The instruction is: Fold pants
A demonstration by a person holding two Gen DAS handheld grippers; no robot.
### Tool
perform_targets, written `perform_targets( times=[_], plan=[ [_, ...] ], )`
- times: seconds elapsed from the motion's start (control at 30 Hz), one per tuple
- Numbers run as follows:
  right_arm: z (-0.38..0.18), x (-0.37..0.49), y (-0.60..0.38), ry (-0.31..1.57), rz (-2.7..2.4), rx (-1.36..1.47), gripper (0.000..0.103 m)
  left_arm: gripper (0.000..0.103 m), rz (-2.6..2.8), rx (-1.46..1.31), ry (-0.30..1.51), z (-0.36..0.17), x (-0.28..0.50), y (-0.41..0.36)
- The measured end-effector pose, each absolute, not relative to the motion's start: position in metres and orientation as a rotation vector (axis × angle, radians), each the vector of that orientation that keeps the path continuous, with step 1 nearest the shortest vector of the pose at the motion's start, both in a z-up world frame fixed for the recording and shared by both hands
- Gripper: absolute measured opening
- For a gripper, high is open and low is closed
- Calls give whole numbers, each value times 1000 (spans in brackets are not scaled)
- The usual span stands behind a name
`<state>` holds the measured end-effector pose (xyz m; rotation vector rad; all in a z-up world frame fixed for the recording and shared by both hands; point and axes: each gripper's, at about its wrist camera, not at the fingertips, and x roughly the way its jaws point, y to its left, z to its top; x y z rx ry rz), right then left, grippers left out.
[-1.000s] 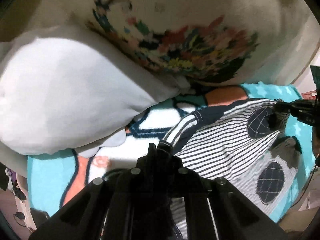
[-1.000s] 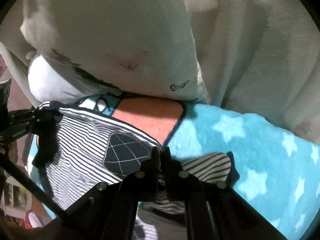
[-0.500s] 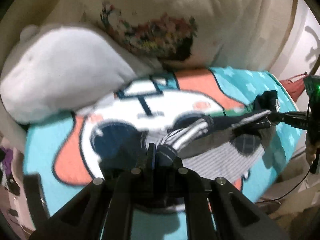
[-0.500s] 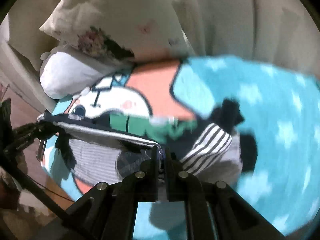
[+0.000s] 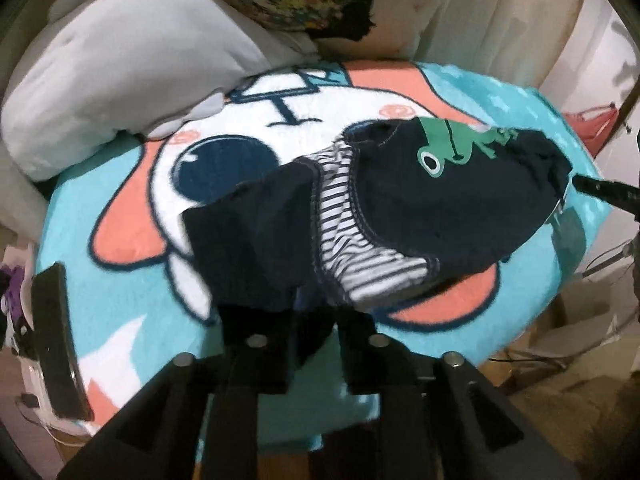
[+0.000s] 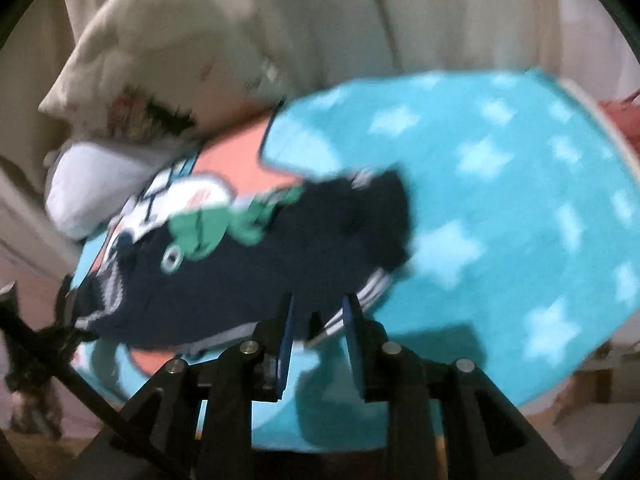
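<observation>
Both tools (image 5: 310,320) (image 6: 318,320) parted by pants (image 5: 420,200)

right hand-held gripper (image 6: 316,320): jaws apart | pants (image 6: 256,276): on blanket (image 6: 500,208) | view blurred

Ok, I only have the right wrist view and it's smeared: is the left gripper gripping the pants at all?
Observer: No. In the left wrist view the left gripper has its jaws apart. A dark cuff of the pants drapes over one finger and is not pinched.
Operator: Where does the right gripper sit on the garment, seen from outside?
Observer: The right gripper meets the far navy edge, just past the green frog print.
Operator: Anything off to the left of the blanket?
Observer: A flat black device sits at the left edge of the blanket. I cannot tell what it is.
</observation>
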<state>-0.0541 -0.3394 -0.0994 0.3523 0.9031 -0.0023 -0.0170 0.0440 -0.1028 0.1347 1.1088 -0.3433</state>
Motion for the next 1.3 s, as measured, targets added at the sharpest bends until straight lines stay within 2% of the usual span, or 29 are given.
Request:
perform_targets(
  times=[0.03, 0.13, 0.2, 0.27, 0.3, 0.33, 0.57, 0.73, 0.83, 0.9, 0.97, 1.07, 1.3],
  plan=[
    [-98, -48, -344, 894, -11, 357, 29, 28, -335, 125, 1105, -99, -20, 50],
    [-98, -23, -348, 868, -19, 342, 32, 30, -294, 113, 1102, -92, -26, 63],
    [-107, -4, -347, 888, -36, 307, 48, 30, -263, 103, 1097, -89, -26, 69],
    [-121, 12, -345, 929, -54, 277, 51, 30, -210, 75, 1093, -87, -25, 77],
    [-126, 17, -343, 956, -42, 259, 25, 31, -191, 59, 1092, -86, -24, 81],
    [-127, 21, -340, 973, -19, 238, 10, 31, -159, 30, 1091, -85, -24, 88],
    [-85, 16, -338, 832, -23, 149, 10, 31, 45, -133, 1117, -94, -27, 137],
    [-100, 31, -366, 864, -83, 199, 10, 31, 93, -223, 1101, -90, -24, 145],
    [-124, 35, -381, 929, -94, 249, 17, 31, 48, -208, 1064, -77, -15, 126],
    [-134, 34, -388, 946, -120, 275, 38, 34, -10, -189, 1052, -70, -4, 108],
    [-134, 29, -394, 927, -120, 320, 44, 42, -75, -159, 1062, -69, 12, 84],
    [-127, 20, -400, 891, -126, 351, 54, 42, -151, -129, 1084, -80, 38, 55],
    [-123, -16, -423, 864, -181, 420, 55, 42, -42, -94, 1164, -131, 82, 52]
  ],
)
